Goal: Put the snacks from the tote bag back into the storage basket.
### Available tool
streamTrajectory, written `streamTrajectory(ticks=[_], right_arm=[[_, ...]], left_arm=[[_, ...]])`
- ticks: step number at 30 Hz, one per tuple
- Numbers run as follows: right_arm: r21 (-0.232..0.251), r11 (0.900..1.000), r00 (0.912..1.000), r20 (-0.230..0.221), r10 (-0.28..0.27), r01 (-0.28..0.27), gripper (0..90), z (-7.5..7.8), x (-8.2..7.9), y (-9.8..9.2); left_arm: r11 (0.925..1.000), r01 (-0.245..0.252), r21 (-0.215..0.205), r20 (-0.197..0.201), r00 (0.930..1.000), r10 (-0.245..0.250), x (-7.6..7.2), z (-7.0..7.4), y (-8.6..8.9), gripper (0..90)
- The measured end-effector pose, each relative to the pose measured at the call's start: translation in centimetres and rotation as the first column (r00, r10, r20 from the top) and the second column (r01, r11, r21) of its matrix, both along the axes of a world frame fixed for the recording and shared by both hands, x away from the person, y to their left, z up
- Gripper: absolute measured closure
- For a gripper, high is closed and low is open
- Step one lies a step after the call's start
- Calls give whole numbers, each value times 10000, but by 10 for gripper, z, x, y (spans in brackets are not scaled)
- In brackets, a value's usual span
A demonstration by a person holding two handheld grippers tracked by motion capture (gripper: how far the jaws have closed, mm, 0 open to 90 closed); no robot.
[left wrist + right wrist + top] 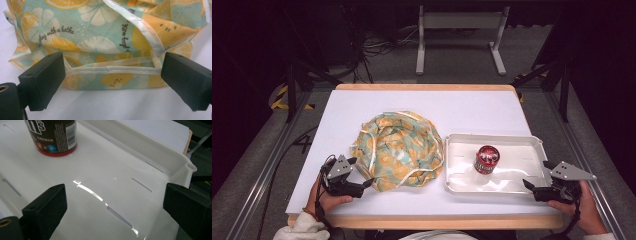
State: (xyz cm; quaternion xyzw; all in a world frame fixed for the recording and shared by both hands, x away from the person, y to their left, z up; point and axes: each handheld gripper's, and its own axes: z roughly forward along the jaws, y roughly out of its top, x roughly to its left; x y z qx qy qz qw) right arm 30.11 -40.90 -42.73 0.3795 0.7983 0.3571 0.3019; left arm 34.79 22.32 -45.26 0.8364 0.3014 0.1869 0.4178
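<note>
Currently: M&M's tub [486,159] stands in white tray [532,142], right gripper [529,186] wide, empty at tray's 5 o'clock. Left gripper [368,184] wide, empty, at fruit-print bag [397,149] hem; bagging pending.

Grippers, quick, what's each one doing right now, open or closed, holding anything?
Left gripper: open, jaws either side of the crumpled lemon-print fabric bag's white hem, not gripping.
Right gripper: open, empty, over the white plastic tray.

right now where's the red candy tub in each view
High view: the red candy tub stands upright in the white tray, right of centre.
Left gripper view: it is not in this picture.
Right gripper view: its lower part sits at the top left, beyond the open right claw.
Shared landmark: the white tray.
</note>
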Motion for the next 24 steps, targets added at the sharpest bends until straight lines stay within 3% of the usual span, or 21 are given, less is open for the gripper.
streamTrajectory(ticks=[24], right_arm=[[202, 9998, 10000, -73, 64, -62, 64, -2, 0, -2]], left_arm=[[10000, 7, 9, -58, 10000, -6, 1, -1, 0, 63]])
